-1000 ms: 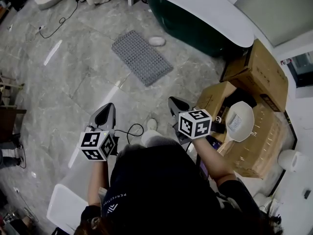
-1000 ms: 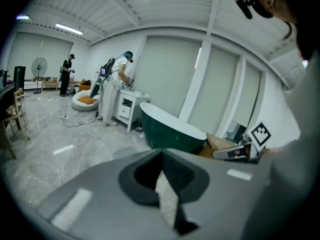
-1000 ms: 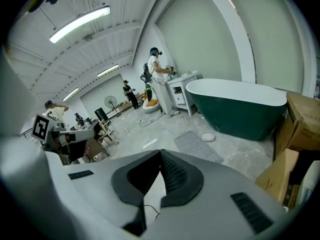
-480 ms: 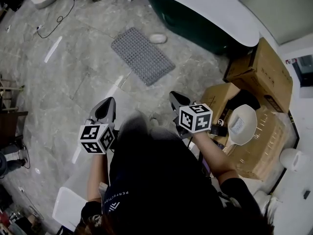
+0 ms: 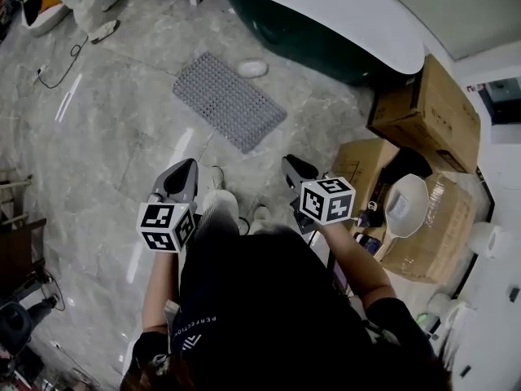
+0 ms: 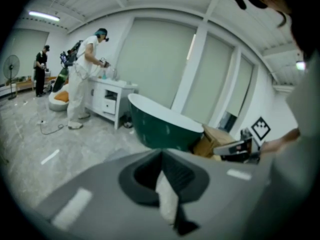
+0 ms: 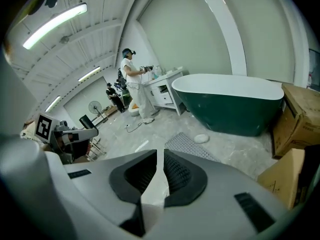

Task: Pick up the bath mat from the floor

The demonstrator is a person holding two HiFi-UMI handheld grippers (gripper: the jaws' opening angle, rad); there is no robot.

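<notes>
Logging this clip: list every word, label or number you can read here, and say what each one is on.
"PERFECTION": printed on the person's dark shirt, head view.
Dark print on the cardboard box: too small to read.
Label on the white dish: too blurred to read.
Nothing else is legible in any view.

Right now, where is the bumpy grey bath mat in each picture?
Head view: the bath mat lies slanted on the floor, upper middle, just below the green bathtub.
Left gripper view: I cannot make it out here; the bathtub shows mid-picture.
Right gripper view: near the centre, a little right, in front of the bathtub.
Shared landmark: the green bathtub with its white rim, in all three views.
</notes>
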